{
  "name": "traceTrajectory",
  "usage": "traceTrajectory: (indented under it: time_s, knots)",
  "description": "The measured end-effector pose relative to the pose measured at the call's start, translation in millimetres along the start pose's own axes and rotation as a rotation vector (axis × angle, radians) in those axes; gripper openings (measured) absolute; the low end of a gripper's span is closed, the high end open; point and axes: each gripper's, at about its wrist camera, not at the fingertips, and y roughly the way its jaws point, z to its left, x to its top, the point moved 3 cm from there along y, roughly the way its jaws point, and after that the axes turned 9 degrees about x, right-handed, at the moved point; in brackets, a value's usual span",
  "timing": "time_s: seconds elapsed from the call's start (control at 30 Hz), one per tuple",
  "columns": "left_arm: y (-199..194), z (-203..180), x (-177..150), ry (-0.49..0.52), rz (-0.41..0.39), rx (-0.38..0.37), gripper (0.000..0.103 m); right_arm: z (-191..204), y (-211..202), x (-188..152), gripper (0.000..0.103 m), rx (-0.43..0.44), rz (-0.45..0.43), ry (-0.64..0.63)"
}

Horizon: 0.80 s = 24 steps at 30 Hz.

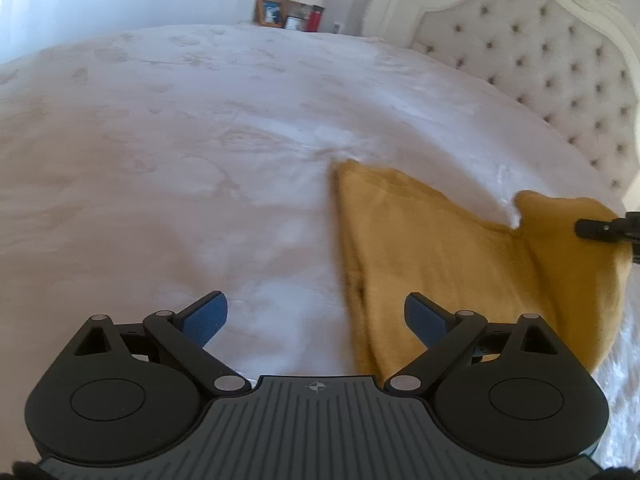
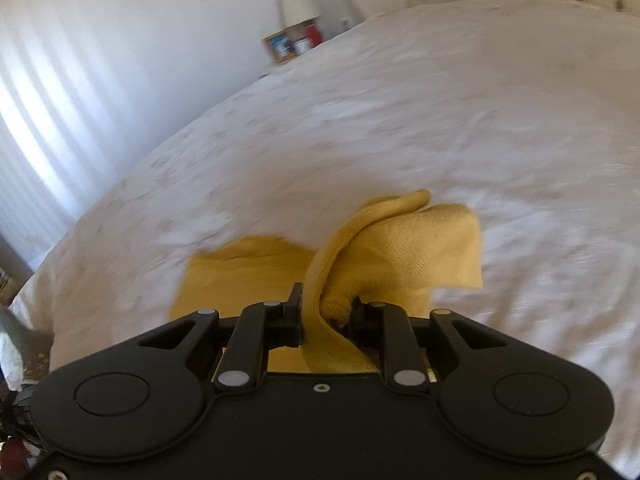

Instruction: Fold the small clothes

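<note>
Right tool [image 2: 326, 316] clamped on a bunched corner of the mustard garment [image 2: 404, 256], lifting it off the bed [image 2: 440, 120] — probably to fold across — left tool [image 1: 316, 316] spread wide, empty.

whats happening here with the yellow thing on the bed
A person with a handheld gripper in each hand is folding a mustard-yellow garment on a white bedspread. The right gripper is shut on a bunched edge of the cloth and holds that part lifted off the bed, while the rest lies flat. The left gripper is open above the bedspread beside the garment, holding nothing. The fold is not yet finished.
</note>
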Motion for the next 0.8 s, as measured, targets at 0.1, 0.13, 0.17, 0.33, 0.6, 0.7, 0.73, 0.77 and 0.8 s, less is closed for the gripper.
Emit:
traceTrajectory:
  time_s: [0.1,0.13,0.17,0.33,0.6,0.7,0.73,0.77,0.8]
  knots:
    - [1,9,4,-0.015,0.008,0.015,0.096,25,28,-10,0.028,0.021,0.041,-0.023]
    - [1,12,4,-0.022,0.01,0.018,0.096,32,37,-14,0.028,0.024,0.055,-0.029]
    - [1,14,5,-0.03,0.013,0.02,0.096,38,45,-17,0.028,0.03,0.065,-0.032]
    - [-1,25,9,-0.059,0.018,0.018,0.096,67,72,-31,0.028,0.032,0.095,-0.067]
    - [-2,25,9,-0.064,0.02,0.02,0.096,93,101,-42,0.036,-0.048,0.112,-0.154]
    - [-1,27,9,-0.069,0.025,0.021,0.096,98,109,-49,0.049,-0.018,0.142,-0.143]
    - [-1,27,9,-0.071,0.025,0.022,0.096,103,110,-51,0.051,0.008,0.146,-0.146]
    - [0,28,9,-0.074,0.026,0.023,0.096,107,109,-52,0.051,0.04,0.146,-0.152]
    - [0,28,9,-0.076,0.027,0.024,0.096,111,106,-53,0.051,0.082,0.143,-0.158]
